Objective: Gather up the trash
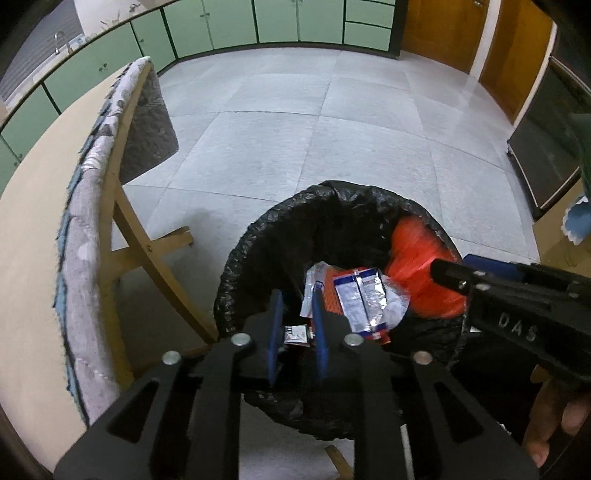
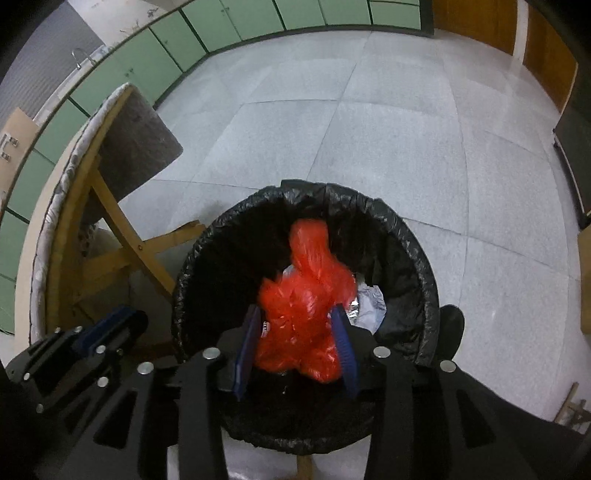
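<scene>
Over the black-lined bin point(image 1: 258, 236): left gripper point(image 1: 297, 314) jaws apart, empty, wrappers point(image 1: 360, 299) just beyond; right gripper point(image 2: 295, 332) jaws parted around the red bag point(image 2: 306, 295), grip unclear.

Only thing we can actually read is "DAS" on the right hand-held gripper point(image 1: 448, 273); the wrapper point(image 1: 360, 302) print's too blurry.

Home kitchen: green cabinets point(image 1: 229, 22), sink tap point(image 1: 59, 38), tiled floor point(image 1: 295, 122).
</scene>
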The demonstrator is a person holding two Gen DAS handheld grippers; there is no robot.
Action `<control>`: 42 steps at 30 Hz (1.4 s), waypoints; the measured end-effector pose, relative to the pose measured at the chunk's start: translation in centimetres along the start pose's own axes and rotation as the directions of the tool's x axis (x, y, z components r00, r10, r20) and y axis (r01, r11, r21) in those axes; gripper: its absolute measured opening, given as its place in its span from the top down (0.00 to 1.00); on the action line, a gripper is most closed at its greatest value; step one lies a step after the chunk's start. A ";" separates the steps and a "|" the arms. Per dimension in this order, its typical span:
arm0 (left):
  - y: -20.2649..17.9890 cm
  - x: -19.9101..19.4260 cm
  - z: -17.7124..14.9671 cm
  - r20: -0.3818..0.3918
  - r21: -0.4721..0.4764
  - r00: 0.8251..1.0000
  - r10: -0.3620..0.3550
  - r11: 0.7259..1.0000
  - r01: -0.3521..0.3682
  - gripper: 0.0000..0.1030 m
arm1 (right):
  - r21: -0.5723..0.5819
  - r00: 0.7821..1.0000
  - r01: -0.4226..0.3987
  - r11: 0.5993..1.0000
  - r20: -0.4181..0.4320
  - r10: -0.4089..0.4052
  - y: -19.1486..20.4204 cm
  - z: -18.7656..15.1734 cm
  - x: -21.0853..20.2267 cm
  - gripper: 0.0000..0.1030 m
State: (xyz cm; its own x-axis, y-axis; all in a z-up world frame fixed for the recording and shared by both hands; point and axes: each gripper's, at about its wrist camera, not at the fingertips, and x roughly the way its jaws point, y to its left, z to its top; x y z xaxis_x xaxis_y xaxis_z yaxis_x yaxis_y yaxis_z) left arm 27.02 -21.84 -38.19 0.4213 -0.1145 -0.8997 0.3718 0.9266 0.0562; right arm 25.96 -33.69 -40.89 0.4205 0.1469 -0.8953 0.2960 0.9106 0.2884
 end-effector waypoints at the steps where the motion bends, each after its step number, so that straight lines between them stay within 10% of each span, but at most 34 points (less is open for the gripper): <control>1: 0.1 -0.1 0.0 0.002 -0.001 1.000 0.000 1.000 0.000 0.82 | 0.006 1.000 -0.002 1.000 0.014 0.002 -0.1 0.1 -0.3 0.60; 12: 0.3 -1.4 0.1 0.027 -0.006 1.000 0.000 1.000 0.001 0.69 | 0.012 1.000 0.021 1.000 0.016 -0.021 0.0 0.0 -0.3 0.58; 19: 1.4 -7.1 0.3 0.151 -0.028 0.988 0.026 0.999 -0.022 0.32 | -0.054 0.990 0.076 0.996 0.126 -0.069 1.5 -1.0 -4.8 0.33; 22: 2.4 -11.0 0.1 0.234 -0.046 0.971 0.046 0.998 -0.036 0.15 | -0.078 0.977 0.105 0.991 0.196 -0.088 2.6 -1.9 -8.3 0.22; 31: 5.1 -19.9 -1.8 0.317 -0.095 0.935 0.157 0.987 -0.133 0.07 | -0.102 0.915 0.196 0.975 0.377 -0.145 6.9 -3.2 -18.4 0.06; 37: 7.9 -27.9 -4.0 0.425 -0.209 0.876 0.227 0.966 -0.149 0.05 | -0.081 0.828 0.312 0.947 0.511 -0.230 11.0 -4.9 -25.3 0.06; 42: 9.4 -33.7 -5.8 0.475 -0.266 0.830 0.293 0.947 -0.182 0.05 | -0.100 0.822 0.252 0.963 0.547 -0.159 12.8 -6.4 -30.0 0.06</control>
State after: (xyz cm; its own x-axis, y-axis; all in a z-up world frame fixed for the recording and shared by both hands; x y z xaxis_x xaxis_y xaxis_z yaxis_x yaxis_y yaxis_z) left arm 11.52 -7.19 -9.85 0.8513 0.0061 -0.5246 0.0554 0.9933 0.1014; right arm 11.64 -24.01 -12.51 0.7680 -0.2352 -0.5957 0.3054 0.9521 0.0179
